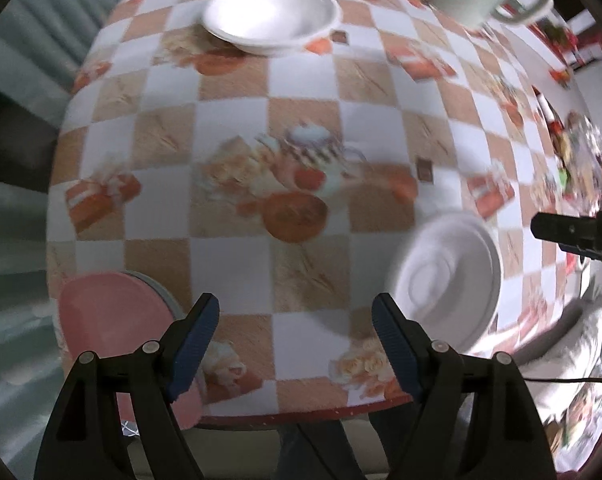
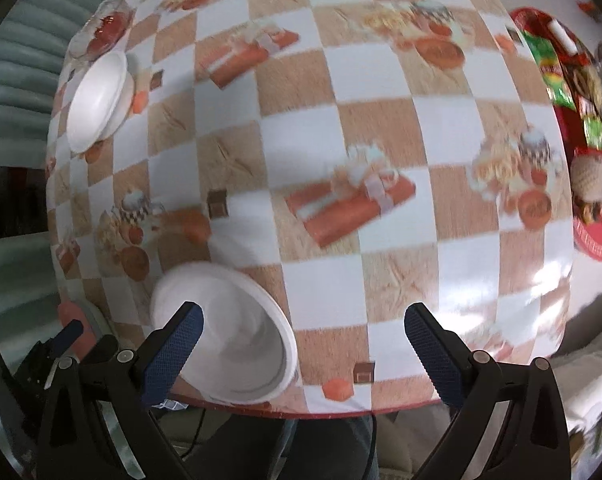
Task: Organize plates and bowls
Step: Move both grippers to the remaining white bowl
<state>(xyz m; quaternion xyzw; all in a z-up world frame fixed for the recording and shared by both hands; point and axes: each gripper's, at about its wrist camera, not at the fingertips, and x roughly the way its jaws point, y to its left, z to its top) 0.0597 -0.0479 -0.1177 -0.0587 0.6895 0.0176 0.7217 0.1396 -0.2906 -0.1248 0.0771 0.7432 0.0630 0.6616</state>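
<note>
Left wrist view shows the left tool (image 1: 295, 344) spread wide, gripping nothing, with a pink plate (image 1: 113, 332) at 8 o'clock, a white bowl (image 1: 273, 12) at 12 o'clock, an upturned white bowl (image 1: 449, 280) at 4 o'clock; the right tool (image 2: 301, 352) gapes empty too.

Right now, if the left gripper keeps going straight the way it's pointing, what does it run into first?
Most likely nothing but the checkered tablecloth. The left gripper is open and empty, with bare cloth between its jaws. The pink plate lies to its left, the nearer white bowl to its right. Depth is uncertain.
</note>
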